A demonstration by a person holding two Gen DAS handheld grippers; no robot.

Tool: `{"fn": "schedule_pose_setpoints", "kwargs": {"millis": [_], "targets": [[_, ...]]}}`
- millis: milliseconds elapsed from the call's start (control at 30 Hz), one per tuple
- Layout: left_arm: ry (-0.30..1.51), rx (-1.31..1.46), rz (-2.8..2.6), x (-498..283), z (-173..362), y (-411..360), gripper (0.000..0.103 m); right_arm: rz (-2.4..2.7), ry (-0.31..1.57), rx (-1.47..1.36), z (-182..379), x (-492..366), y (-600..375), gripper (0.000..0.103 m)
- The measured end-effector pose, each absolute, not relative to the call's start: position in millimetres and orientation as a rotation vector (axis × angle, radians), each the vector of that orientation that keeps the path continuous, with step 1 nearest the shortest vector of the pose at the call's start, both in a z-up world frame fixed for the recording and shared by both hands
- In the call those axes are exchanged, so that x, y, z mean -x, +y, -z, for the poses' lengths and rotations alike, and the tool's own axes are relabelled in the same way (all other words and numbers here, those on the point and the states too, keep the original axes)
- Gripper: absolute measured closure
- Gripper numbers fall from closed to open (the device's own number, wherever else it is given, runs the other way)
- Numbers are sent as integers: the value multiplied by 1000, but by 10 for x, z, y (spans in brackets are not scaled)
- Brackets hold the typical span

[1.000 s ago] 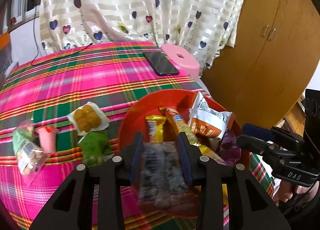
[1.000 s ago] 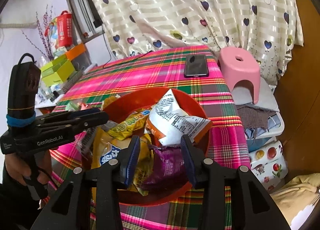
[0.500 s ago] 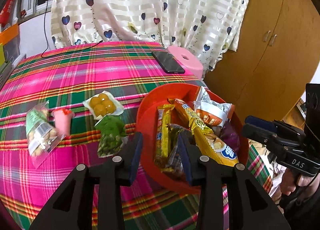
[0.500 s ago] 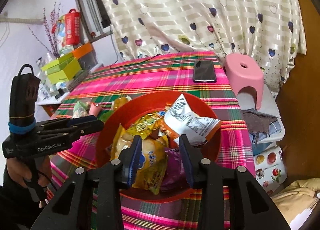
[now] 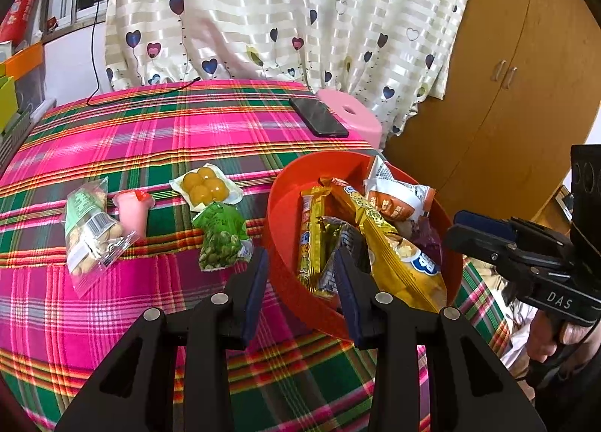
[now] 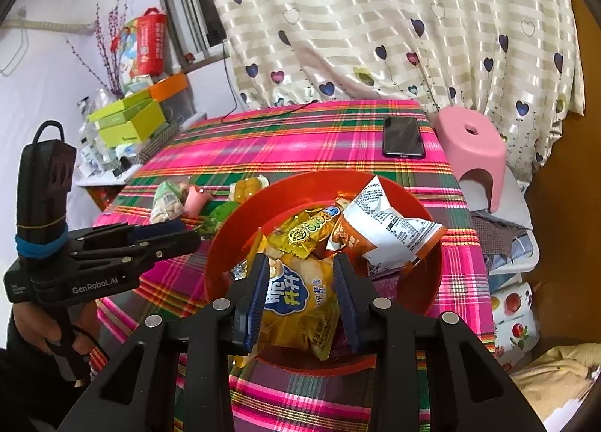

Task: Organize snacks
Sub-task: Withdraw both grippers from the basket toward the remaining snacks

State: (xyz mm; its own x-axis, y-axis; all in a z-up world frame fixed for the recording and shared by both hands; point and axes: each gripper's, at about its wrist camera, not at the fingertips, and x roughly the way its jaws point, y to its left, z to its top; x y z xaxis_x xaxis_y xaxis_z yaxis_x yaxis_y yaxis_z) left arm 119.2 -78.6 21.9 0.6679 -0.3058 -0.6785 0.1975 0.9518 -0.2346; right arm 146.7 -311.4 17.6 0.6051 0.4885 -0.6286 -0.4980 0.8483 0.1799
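Note:
A red bowl (image 5: 285, 274) (image 6: 409, 203) on the plaid table holds several snack packs: a yellow chip bag (image 5: 398, 263) (image 6: 300, 304), a white and orange pack (image 5: 394, 199) (image 6: 387, 229), a yellow bar (image 5: 311, 233) and a dark clear pack (image 5: 338, 263). Loose on the cloth left of the bowl lie a green pea pack (image 5: 221, 240), yellow balls in a clear pack (image 5: 204, 188), a pink jelly cup (image 5: 133, 210) and a clear nut pack (image 5: 90, 229). My left gripper (image 5: 300, 266) is open and empty over the bowl's near-left rim. My right gripper (image 6: 300, 274) is open above the chip bag.
A black phone (image 5: 318, 122) (image 6: 403, 137) lies at the table's far right. A pink stool (image 6: 471, 146) stands beside the table, with a wooden cupboard (image 5: 488, 86) behind. Green and orange boxes (image 6: 131, 120) sit on a shelf to the left. A black cable (image 5: 142, 94) runs along the far edge.
My left gripper let the dark clear pack drop into the bowl, then drew back and up, empty. My right gripper also pulled back a little from the bowl.

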Motion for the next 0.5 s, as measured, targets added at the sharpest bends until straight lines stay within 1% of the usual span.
{"fn": "schedule_pose_setpoints", "kwargs": {"millis": [333, 500], "targets": [[769, 138, 277, -1057, -233, -745, 65, -593, 719, 43, -216, -1377, -2997, 65], [768, 139, 249, -1017, -206, -696, 65, -605, 707, 56, -225, -1329, -2937, 64]]}}
